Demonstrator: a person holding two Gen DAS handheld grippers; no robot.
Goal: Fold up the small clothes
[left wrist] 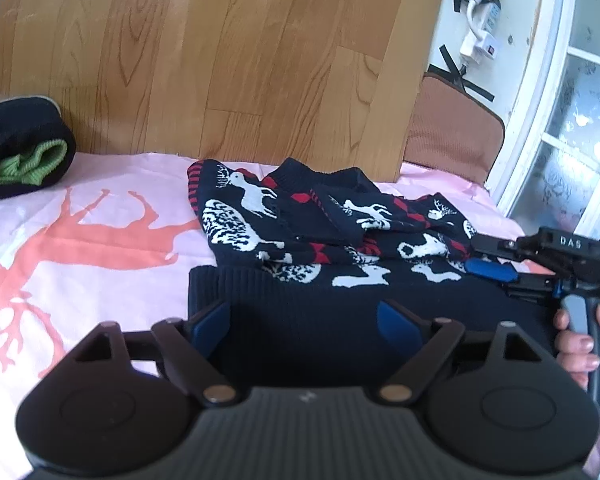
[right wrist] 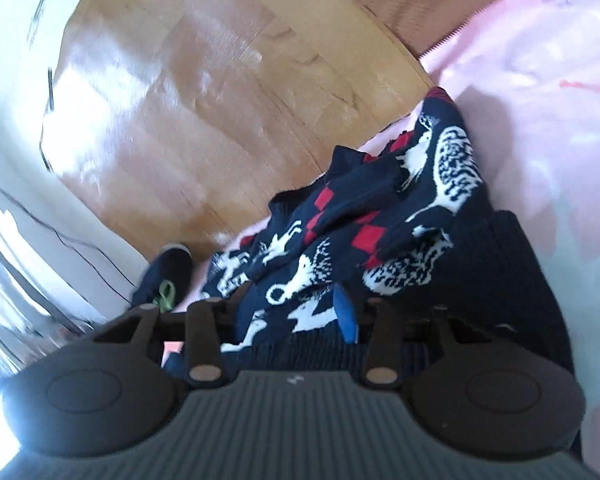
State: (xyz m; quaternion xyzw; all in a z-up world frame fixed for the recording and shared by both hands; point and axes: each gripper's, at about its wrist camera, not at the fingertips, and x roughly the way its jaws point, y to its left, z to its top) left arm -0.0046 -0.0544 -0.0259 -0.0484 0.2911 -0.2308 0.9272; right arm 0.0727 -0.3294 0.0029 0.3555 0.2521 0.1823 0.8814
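A small navy sweater (left wrist: 332, 232) with white deer and red diamonds lies partly folded on a pink sheet (left wrist: 100, 220). Its ribbed hem (left wrist: 284, 304) is nearest me. My left gripper (left wrist: 304, 328) is open, its blue pads (left wrist: 210, 326) spread over the hem. My right gripper (left wrist: 490, 258) reaches in from the right at the sweater's right edge, with a blue pad (left wrist: 490, 271) against the knit. In the right wrist view the sweater (right wrist: 380, 232) lies between the open fingers of the right gripper (right wrist: 296, 316).
A dark folded garment with a green cuff (left wrist: 24, 152) lies at the far left of the sheet. A wood-grain board (left wrist: 220, 60) stands behind the sheet. A brown cushion (left wrist: 452, 136) and a white window frame (left wrist: 540, 100) are at the right.
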